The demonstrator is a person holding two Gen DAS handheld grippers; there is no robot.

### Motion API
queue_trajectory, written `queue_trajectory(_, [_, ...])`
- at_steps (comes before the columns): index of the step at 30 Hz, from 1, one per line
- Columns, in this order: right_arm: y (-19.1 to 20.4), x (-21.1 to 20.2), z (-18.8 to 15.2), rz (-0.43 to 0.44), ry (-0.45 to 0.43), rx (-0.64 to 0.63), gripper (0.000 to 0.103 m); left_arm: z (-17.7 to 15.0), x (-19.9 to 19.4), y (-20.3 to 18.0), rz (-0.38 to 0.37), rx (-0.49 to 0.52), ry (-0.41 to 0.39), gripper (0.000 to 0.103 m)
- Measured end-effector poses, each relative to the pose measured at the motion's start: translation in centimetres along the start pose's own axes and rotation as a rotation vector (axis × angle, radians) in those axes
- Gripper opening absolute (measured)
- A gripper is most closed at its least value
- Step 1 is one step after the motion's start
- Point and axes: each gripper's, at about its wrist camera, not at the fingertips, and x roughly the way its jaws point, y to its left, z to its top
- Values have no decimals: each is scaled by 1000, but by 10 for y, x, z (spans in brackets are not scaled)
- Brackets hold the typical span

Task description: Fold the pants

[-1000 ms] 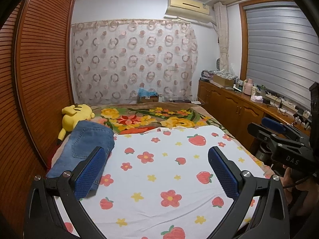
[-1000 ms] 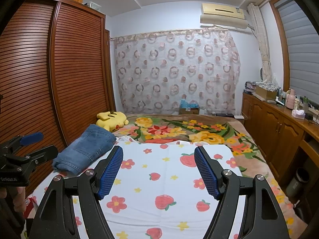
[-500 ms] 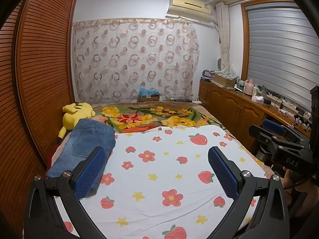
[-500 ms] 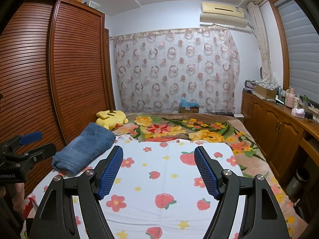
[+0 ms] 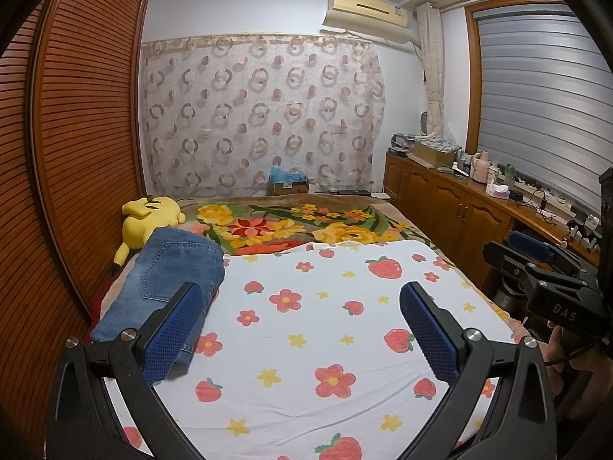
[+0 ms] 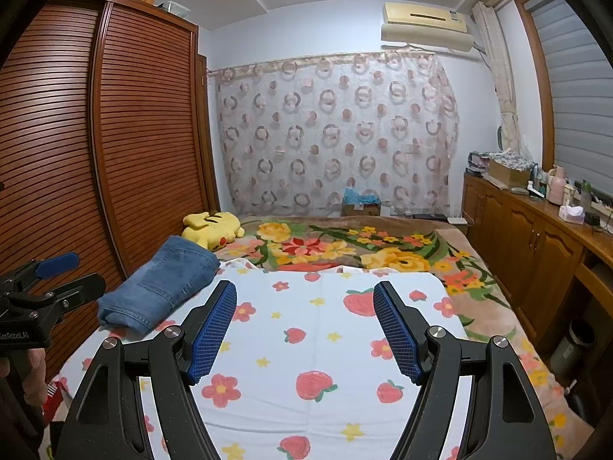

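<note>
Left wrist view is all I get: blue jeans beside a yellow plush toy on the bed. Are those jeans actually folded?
Observer: Yes. The right wrist view shows the jeans as a folded bundle, layers stacked at the near end.
Operator: Which way does the plush toy face?
Observer: There the plush toy shows a red cheek, its face turned toward the camera.
Operator: And this gripper from outside?
Observer: The left gripper sits at that view's left edge, jaws apart, empty, a hand beneath it.
</note>
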Motion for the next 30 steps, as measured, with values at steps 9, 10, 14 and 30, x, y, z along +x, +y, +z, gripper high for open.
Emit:
queue_trajectory(9, [6,1,0,-6,-3,3,76,-1,-1,2,3,-3,-1,103])
queue_trajectory(10, [6,2,0,-6,-3,2,76,-1,-1,2,4,-3,-2,103])
queue_trajectory(14, [7,2,0,-6,-2,4,76,-1,-1,2,2,-4,-2,103])
queue_trajectory(30, [9,2,0,-6,-2,4,76,-1,-2,1,3,-6,1,103])
